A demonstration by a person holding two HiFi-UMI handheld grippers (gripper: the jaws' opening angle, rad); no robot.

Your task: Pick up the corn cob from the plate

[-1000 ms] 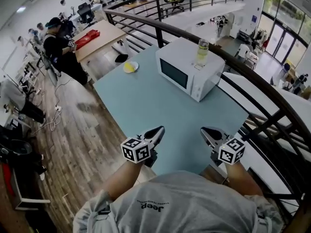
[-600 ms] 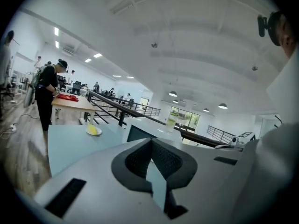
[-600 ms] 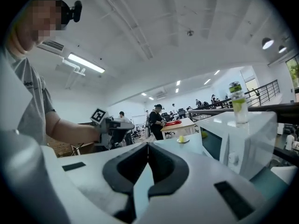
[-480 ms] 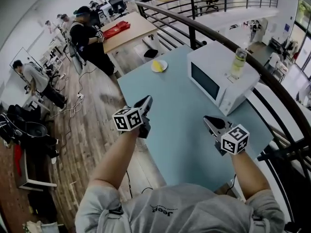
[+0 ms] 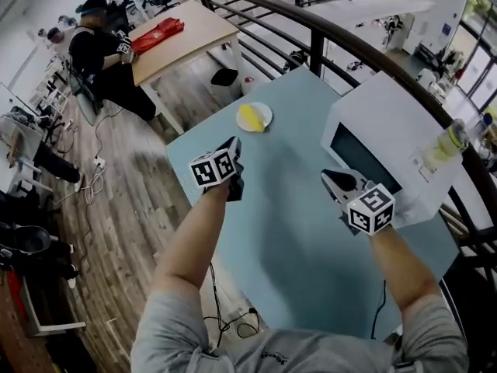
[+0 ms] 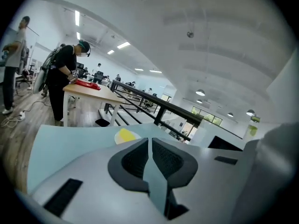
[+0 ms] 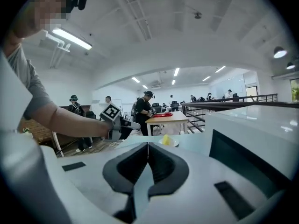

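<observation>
Both of your tools are shut and hold nothing. In the left gripper view the left tool (image 6: 150,140) has its dark pads pressed together, with no gap and nothing between them. The right gripper view shows the same for the right tool (image 7: 147,144).

In the head view you hold both tools out over the pale blue table (image 5: 295,239), the left one nearer the table's 9 o'clock edge. The right one is just in front of the white microwave (image 5: 388,123), which takes up the table's 3 o'clock side. A bottle (image 5: 445,143) stands on top of the microwave.

The corn cob (image 5: 249,117) is yellow and lies on the small white plate (image 5: 265,113) near the far corner of the table. The plate is at about 1 o'clock from your left tool's tip and near it, but not touching. From your right tool it is at about 10 o'clock and farther off. In the left gripper view the cob shows just past the closed tips, at roughly 11 o'clock.

Beyond the table, at 11 o'clock, a person (image 5: 97,49) stands at a wooden table (image 5: 190,41) with a red item (image 5: 159,33) on it. A dark railing (image 5: 311,22) runs past the 1 o'clock side.
</observation>
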